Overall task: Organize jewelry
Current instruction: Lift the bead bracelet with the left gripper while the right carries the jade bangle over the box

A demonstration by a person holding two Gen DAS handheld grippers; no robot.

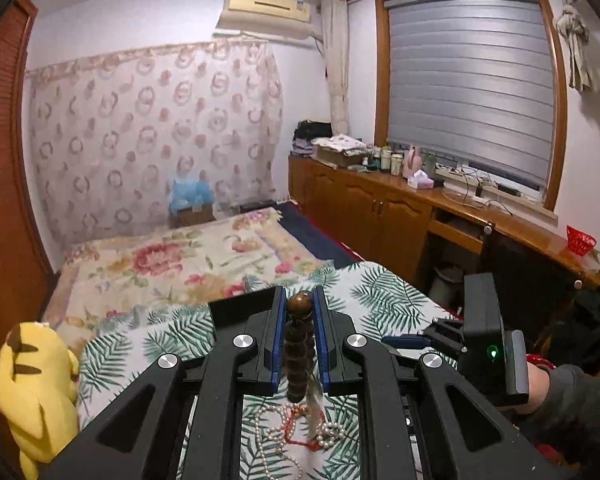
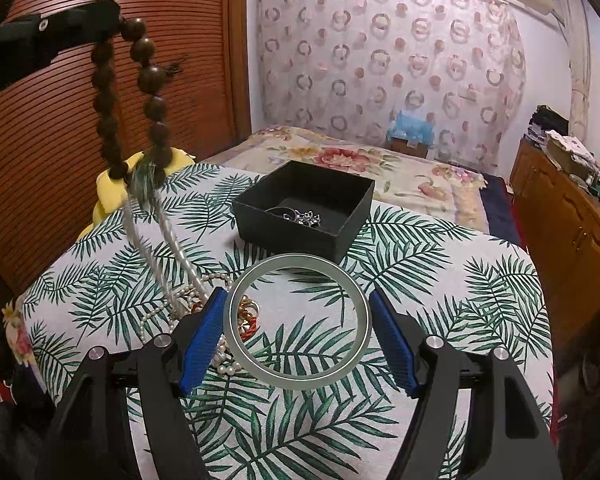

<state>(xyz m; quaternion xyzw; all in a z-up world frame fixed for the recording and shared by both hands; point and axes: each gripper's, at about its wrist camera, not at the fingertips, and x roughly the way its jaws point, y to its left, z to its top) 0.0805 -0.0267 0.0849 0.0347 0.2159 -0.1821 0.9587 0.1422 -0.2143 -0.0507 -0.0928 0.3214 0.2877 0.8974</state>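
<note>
A bed under a palm-leaf cloth (image 2: 440,280) carries a black box (image 2: 304,210). Nearer the camera than the box lies a tangle of pearl strands (image 2: 188,300) with red and gold pieces.

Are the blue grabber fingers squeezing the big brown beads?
Touching. In the left wrist view the left gripper has both blue pads pressed against the top bead of the brown bead string, which hangs down from it.

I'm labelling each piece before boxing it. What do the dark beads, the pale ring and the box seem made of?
Bead string: probably wood, brown with a dull polished sheen.
Bangle: possibly jade or glass, pale grey-green, smooth, glossy.
Box: likely card, matte black with sharp folded edges.
</note>
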